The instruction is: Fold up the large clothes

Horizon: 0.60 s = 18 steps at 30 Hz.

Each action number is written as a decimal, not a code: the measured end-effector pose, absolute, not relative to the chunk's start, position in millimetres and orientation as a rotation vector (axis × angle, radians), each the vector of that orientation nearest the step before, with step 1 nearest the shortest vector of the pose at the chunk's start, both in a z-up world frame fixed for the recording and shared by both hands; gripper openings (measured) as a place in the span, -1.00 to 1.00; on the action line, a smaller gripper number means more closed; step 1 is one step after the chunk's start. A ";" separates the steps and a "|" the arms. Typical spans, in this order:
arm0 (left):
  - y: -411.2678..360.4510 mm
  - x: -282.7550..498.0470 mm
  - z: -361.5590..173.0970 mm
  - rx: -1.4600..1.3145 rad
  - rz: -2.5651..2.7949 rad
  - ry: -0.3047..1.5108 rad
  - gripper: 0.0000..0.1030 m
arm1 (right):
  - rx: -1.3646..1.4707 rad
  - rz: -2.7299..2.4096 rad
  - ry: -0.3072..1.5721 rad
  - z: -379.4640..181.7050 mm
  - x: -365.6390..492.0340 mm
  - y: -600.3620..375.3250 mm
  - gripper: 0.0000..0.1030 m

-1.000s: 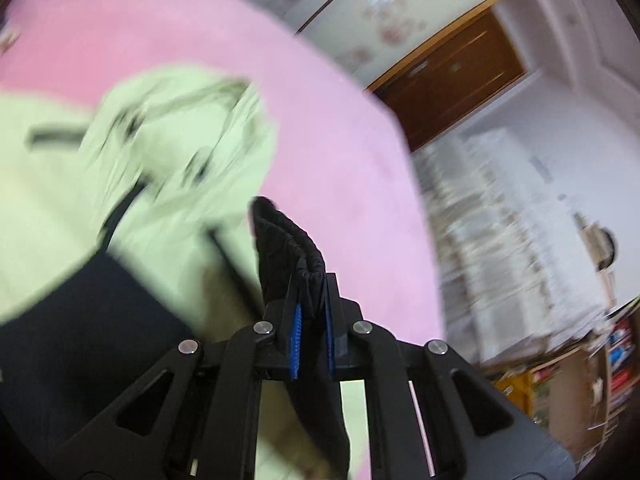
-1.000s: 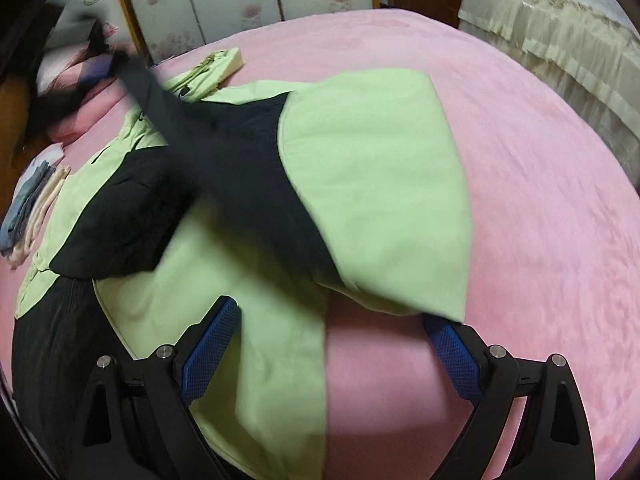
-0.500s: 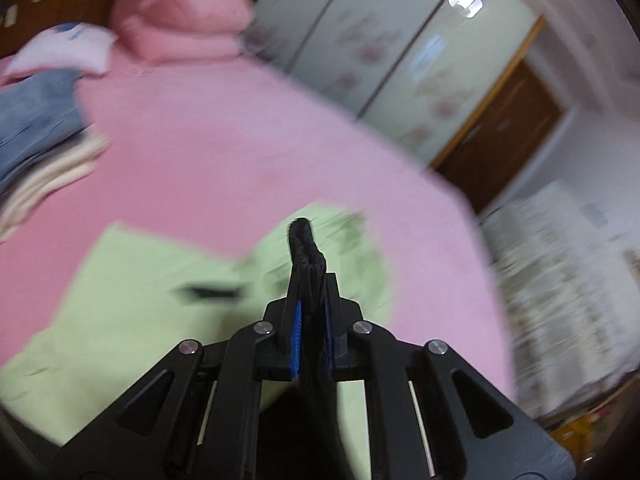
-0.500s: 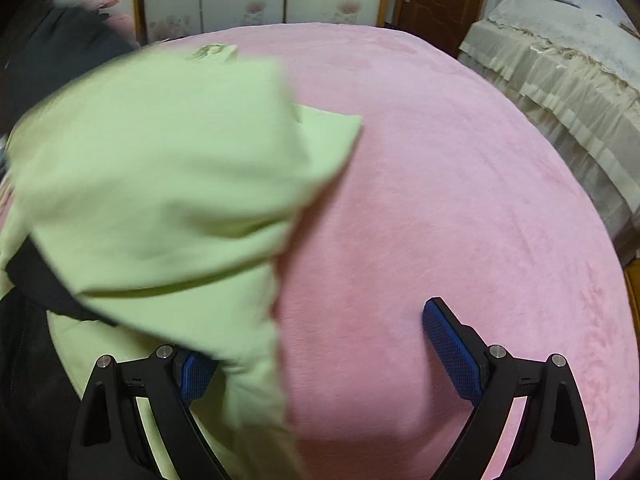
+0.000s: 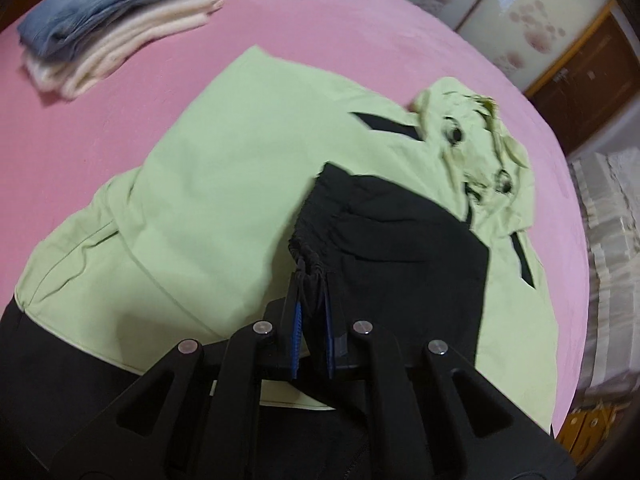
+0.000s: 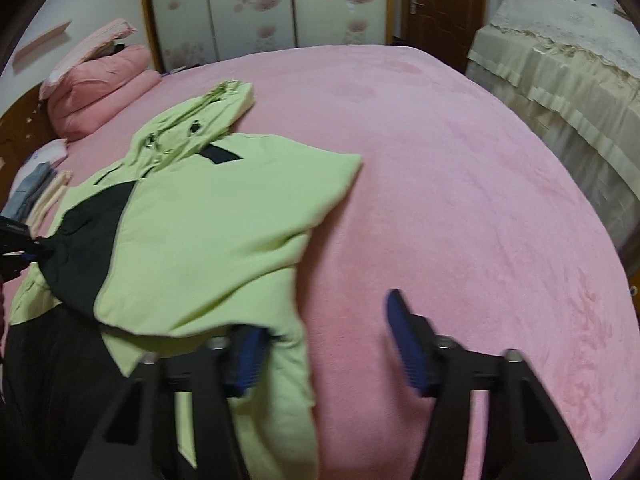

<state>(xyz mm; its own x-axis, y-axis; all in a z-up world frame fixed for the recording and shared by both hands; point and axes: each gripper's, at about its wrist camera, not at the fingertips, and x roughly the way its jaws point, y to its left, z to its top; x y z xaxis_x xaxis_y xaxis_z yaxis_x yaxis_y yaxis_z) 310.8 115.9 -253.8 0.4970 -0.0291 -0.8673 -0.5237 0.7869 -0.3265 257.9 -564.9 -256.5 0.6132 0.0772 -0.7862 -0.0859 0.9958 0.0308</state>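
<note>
Across the pink bed (image 6: 460, 168) a big light-green and black jacket (image 5: 224, 184) lies spread, its hood (image 6: 192, 132) crumpled toward the headboard end and one green sleeve (image 6: 256, 208) folded over the body. On the near side the left gripper (image 5: 311, 280) is clenched on the gathered black cuff (image 5: 310, 240) of the other sleeve, which lies across the jacket's middle. Over by the jacket's right edge, the right gripper (image 6: 324, 332) has just been narrowing its jaws; they stand apart, one blue pad (image 6: 404, 340) over bare pink cover, the other half tucked under the green fabric's hem, and nothing is pinched between them. Beyond the jacket, near the pillows (image 6: 96, 92), sits a small pile of folded clothes (image 5: 116, 28), blue on cream.
</note>
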 end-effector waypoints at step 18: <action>124.3 297.1 -263.2 -0.520 0.424 1.111 -0.30 | 0.293 -0.201 1.112 -263.3 226.0 -594.9 -0.48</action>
<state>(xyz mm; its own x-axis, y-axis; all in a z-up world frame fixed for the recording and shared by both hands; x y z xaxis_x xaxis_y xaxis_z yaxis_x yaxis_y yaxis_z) 297.1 124.3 -263.2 0.3869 0.0639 -0.9199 -0.5648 0.8050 -0.1816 226.1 -594.9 -263.3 0.4305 -0.0132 -0.9025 0.3036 0.9438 0.1309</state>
